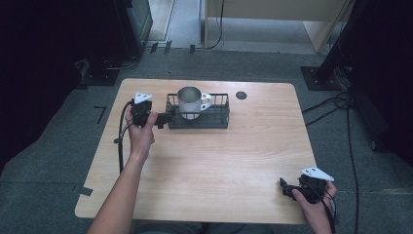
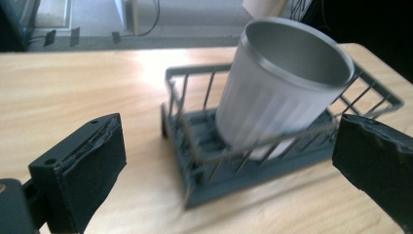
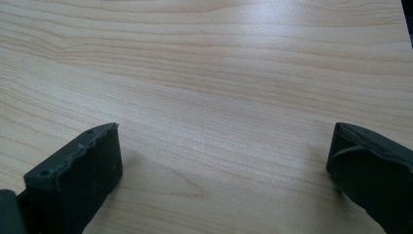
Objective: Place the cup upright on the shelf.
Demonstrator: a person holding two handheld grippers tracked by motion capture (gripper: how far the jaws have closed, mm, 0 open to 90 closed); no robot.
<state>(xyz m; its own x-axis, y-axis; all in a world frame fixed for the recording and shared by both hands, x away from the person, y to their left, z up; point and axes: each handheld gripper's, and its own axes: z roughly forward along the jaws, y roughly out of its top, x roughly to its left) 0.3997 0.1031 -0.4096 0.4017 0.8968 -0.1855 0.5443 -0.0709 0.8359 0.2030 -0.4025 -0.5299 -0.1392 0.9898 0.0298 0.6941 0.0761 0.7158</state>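
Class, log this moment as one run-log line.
left claw: open, at rack end | right claw: open, idle near table corner | mug: standing in wire rack

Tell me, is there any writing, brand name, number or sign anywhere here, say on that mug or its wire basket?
None can be read. The mug is plain metal with no print, the wire basket bears no label, and the table shows bare wood grain. The left claw and right claw show no markings either.

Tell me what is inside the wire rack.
A white mug stands in the wire rack, toward its left end. The mug's inside looks empty from the left gripper view, though its bottom is hidden.
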